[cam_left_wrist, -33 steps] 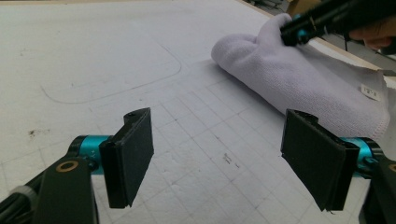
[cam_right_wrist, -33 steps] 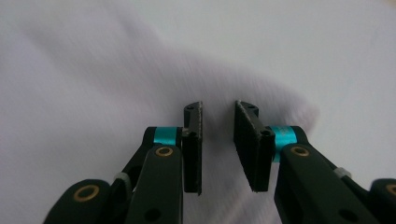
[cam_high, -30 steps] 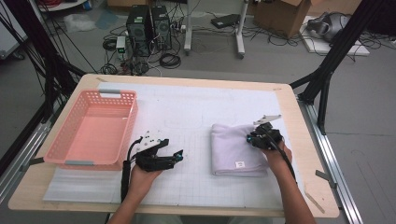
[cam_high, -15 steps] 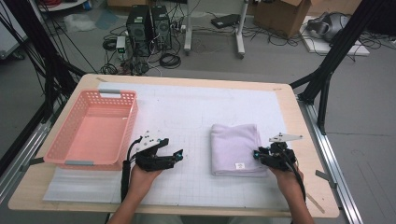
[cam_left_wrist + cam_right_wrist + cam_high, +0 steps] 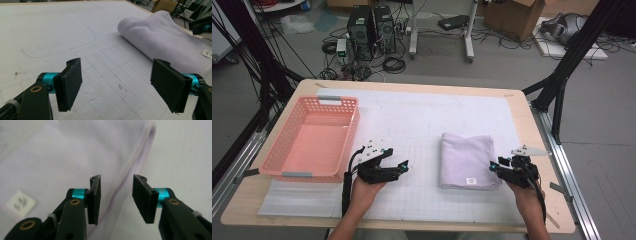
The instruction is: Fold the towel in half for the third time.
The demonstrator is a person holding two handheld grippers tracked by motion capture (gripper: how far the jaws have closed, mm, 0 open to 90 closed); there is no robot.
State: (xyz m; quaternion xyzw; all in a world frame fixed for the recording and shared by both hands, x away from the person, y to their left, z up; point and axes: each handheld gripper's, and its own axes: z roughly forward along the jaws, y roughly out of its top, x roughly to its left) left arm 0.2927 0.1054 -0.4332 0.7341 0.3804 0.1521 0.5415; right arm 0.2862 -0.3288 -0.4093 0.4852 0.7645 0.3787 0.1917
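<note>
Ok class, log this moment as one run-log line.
towel: folded, on mat | right gripper: at towel edge, jaws just opening, empty | left gripper: open, empty

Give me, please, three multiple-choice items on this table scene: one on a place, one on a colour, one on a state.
1. Where does the folded towel lie?
A. in the basket
B. on the mat, right of the basket
C. on the floor

2. What colour is the basket?
A. pink
B. blue
C. green

3. How do the left gripper jaws stand?
A. shut on the towel
B. shut on nothing
C. open, nothing between

Key: 1 B, the towel rests on the white mat; 2 A, pink plastic walls; 3 C, bare mat shows between the pads.
</note>
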